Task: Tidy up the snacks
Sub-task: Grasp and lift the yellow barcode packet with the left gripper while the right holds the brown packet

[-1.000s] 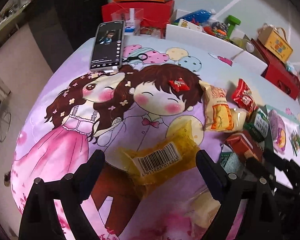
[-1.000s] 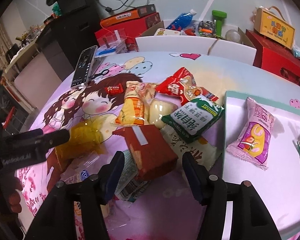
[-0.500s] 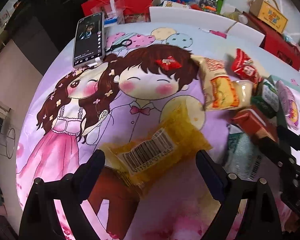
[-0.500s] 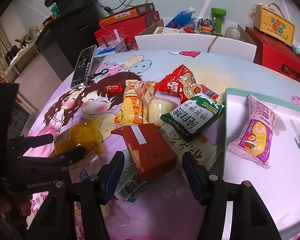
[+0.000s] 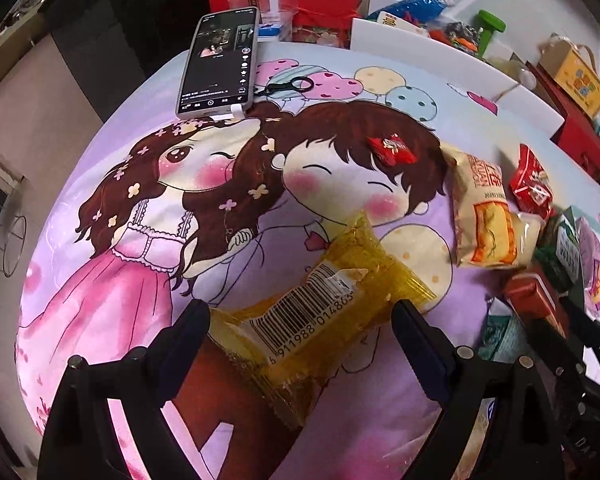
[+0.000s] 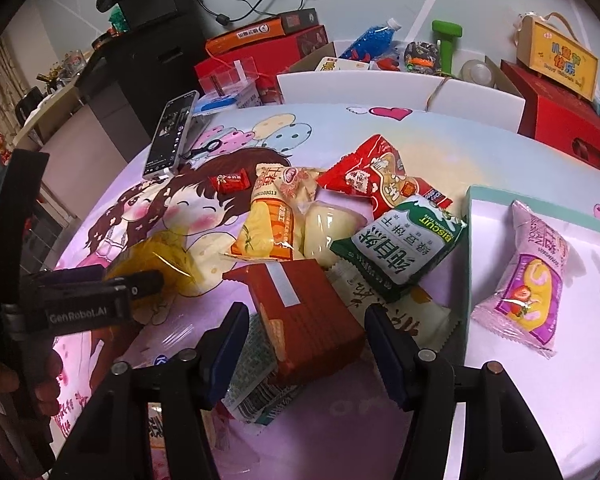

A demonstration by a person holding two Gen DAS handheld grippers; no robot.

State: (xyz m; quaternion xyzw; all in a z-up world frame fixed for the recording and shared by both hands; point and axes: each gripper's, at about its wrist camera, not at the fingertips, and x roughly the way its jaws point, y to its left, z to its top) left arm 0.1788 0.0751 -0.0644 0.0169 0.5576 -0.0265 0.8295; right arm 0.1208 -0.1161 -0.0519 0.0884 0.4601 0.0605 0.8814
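Observation:
A yellow see-through snack packet (image 5: 320, 304) with a barcode lies on the cartoon-print tablecloth (image 5: 140, 240). My left gripper (image 5: 302, 320) stands open and low over it, one finger at each end of the packet, pads not pressing. In the right wrist view that gripper (image 6: 140, 284) covers the yellow packet (image 6: 164, 256). My right gripper (image 6: 306, 340) is open around a red-brown box (image 6: 304, 320) that rests on the snack pile, with a gap at the left finger. A teal-rimmed white tray (image 6: 540, 204) on the right holds a pink packet (image 6: 528, 280).
The pile holds a green biscuit packet (image 6: 404, 240), a red packet (image 6: 372, 176), an orange-and-cream packet (image 6: 272, 220) and a pale one (image 6: 328, 228). A small red candy (image 6: 228, 180) and a phone (image 6: 172, 132) lie further back. Boxes and white chair backs (image 6: 380, 88) stand behind the table.
My left gripper has come down closer to the yellow packet, which now looks larger between its fingers. The right gripper and the red-brown box have stayed put.

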